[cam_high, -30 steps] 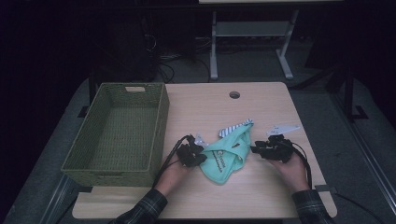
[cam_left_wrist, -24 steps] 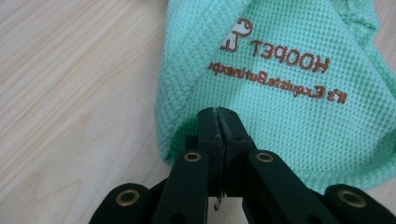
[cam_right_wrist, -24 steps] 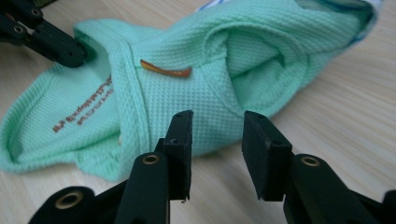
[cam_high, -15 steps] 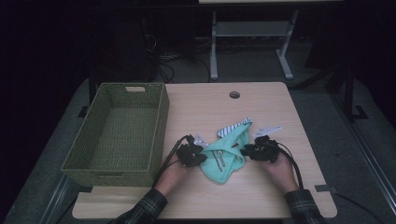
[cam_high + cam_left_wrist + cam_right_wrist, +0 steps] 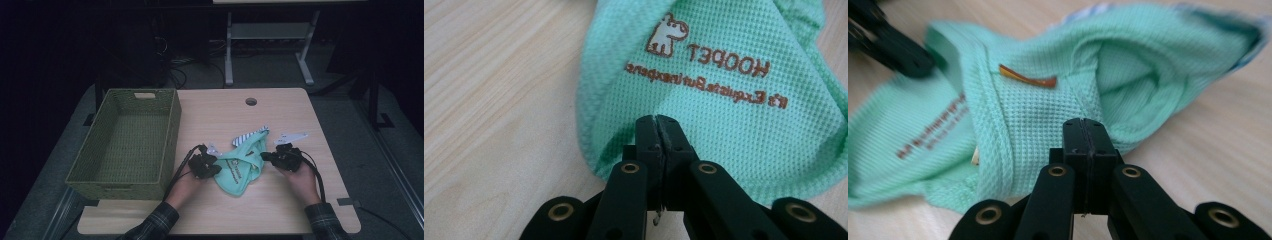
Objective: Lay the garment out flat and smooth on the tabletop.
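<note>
Lying between both grippers near the table's (image 5: 210,112) front edge, the mint garment (image 5: 241,167) is clamped at its left end by the left gripper (image 5: 214,168) and at its right by the right gripper (image 5: 266,156), whose jaws have just been closing on the fabric, with the green basket (image 5: 172,140) beyond the left gripper.

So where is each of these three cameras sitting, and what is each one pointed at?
High view: above the person's side, looking forward and down on the table, the basket and the mint garment; both forearms, the left gripper and the right gripper show.
Left gripper view: rides on the left gripper, facing the garment's printed logo; its black jaws are pinched on the fabric.
Right gripper view: rides on the right gripper, facing the garment's folds; its jaws are pinched on the fabric too.
Shared: all three show the mint garment.
</note>
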The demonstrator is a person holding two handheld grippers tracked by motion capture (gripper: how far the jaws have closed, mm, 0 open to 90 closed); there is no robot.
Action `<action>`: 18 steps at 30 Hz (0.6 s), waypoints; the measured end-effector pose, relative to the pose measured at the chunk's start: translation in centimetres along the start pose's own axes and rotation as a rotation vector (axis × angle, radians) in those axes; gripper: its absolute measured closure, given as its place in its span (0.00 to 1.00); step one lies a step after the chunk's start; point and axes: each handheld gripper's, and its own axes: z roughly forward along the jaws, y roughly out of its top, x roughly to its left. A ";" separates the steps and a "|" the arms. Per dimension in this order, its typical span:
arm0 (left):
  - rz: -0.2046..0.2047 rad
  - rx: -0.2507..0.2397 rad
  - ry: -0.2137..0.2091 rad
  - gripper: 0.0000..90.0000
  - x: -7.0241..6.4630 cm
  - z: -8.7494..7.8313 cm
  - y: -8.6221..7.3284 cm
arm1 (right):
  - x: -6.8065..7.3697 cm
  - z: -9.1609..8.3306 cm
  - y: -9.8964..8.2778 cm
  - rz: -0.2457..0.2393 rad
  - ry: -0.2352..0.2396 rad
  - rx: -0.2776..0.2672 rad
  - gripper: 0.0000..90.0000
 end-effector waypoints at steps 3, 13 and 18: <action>-0.003 -0.003 0.001 0.98 0.0 0.0 0.0 | 0.0 -1.0 0.4 0.011 0.017 -0.047 1.00; -0.007 -0.003 -0.012 0.97 0.1 0.0 0.0 | 1.5 -2.7 3.3 -0.041 0.020 -0.130 1.00; -0.004 -0.005 -0.010 0.97 0.1 0.0 0.0 | 2.6 -4.5 5.0 -0.070 0.018 -0.198 1.00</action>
